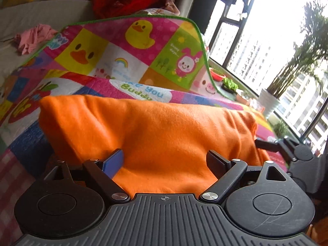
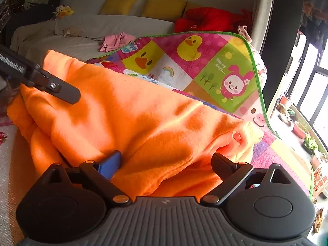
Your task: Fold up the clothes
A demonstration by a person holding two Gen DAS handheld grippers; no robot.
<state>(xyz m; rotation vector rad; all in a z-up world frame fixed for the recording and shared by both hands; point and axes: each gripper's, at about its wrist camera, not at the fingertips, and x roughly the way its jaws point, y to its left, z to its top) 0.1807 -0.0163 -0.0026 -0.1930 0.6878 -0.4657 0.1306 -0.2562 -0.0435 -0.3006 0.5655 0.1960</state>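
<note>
Nearest to us in both wrist views is the orange fleece garment (image 1: 155,131), bunched right up against our gripper bodies and filling the space between the fingers. Starting at the left, our left gripper (image 1: 165,160) has its jaws spread wide, the blue-padded finger on one side and the black finger on the other, with the fleece lying between and beneath them but not pinched by either. Seen from the right wrist camera, a black finger of that left gripper (image 2: 61,91) reaches in from the left edge and lies over the upper left part of the garment (image 2: 131,119); we cannot tell from that view whether it touches the cloth. Moving rightward, our right gripper (image 2: 167,162) also has its jaws set wide apart, with folds of fleece heaped between them and a paler cuff or hem just past the black finger. In the left wrist view the right gripper (image 1: 287,149) appears at the far right edge, just beside the garment's right end. Under and behind the fleece lies a colourful cartoon play mat (image 1: 143,47), its far corner curled upright with a green border. Behind it are a pale sofa (image 2: 102,26) with yellow cushions (image 2: 164,7), a pink garment (image 2: 115,41) and a red one (image 2: 207,19). Farthest right stand large windows (image 1: 287,47) and potted plants (image 1: 272,100).
</note>
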